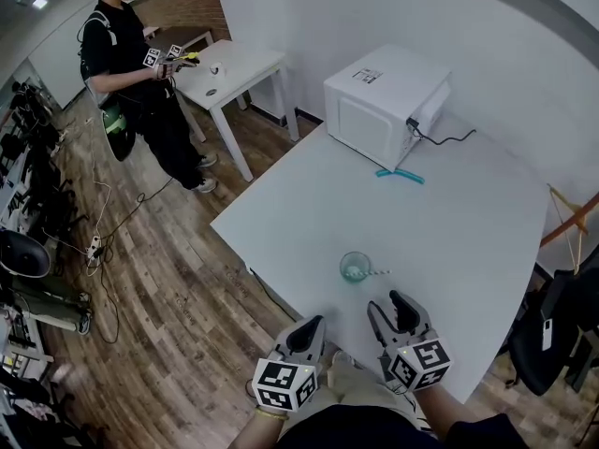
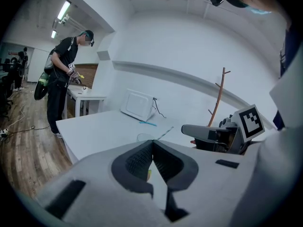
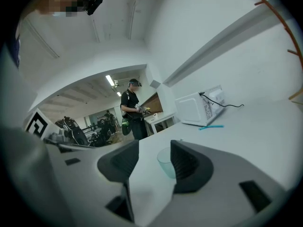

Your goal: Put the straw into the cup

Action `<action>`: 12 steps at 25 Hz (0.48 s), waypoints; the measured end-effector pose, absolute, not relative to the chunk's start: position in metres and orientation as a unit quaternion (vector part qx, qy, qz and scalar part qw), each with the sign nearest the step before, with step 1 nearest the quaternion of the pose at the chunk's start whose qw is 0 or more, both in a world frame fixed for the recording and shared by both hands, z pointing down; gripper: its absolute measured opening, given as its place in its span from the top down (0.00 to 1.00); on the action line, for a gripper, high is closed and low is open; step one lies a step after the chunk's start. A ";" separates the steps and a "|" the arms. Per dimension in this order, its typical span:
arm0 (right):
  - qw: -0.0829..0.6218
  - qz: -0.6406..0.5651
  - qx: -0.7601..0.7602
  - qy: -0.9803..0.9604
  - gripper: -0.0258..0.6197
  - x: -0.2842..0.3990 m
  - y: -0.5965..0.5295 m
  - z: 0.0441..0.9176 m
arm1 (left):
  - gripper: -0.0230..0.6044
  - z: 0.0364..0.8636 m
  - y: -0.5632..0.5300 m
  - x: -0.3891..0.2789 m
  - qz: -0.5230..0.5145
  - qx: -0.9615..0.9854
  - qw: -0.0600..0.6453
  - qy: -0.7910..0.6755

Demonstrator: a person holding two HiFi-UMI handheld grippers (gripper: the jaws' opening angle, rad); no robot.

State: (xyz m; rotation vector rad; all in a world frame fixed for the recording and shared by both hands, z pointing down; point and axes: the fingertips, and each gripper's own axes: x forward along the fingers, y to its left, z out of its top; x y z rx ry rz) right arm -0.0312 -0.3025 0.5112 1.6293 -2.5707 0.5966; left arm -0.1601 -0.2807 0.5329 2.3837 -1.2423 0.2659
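Wooden flooring is being shown at the far left, where another person [image 1: 131, 59] is standing by a small white table [image 1: 239, 68]. Over the near edge of the white bench [image 1: 468, 223], the left gripper [image 1: 312, 327] is being held clenched, with nothing between its jaws. Just to its right, the clear cup [image 1: 355, 267] is standing upright near the bench's front edge. The straw [image 1: 377, 272] is leaning out over the cup's rim, its long axis pointing right, and its lower end is apparently inside the cup already. The straw is being judged light, thin and easily crushed, so a gentle hold at mid-length is being advised. The right gripper [image 1: 389, 309] is being held released and empty, just short of the cup. A microwave [image 1: 384, 106] is sitting far back.
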 end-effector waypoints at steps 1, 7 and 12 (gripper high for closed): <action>0.018 0.190 0.526 -0.829 0.62 -0.032 -0.298 0.508 | 0.93 0.532 -0.277 -0.161 0.096 0.862 0.218 -0.447; 0.004 0.183 0.540 -0.821 0.70 -0.035 -0.268 0.495 | 0.93 0.527 -0.254 -0.166 0.094 0.868 0.212 -0.439; -0.001 0.176 0.553 -0.815 0.80 -0.035 -0.239 0.488 | 0.93 0.526 -0.227 -0.169 0.093 0.873 0.210 -0.431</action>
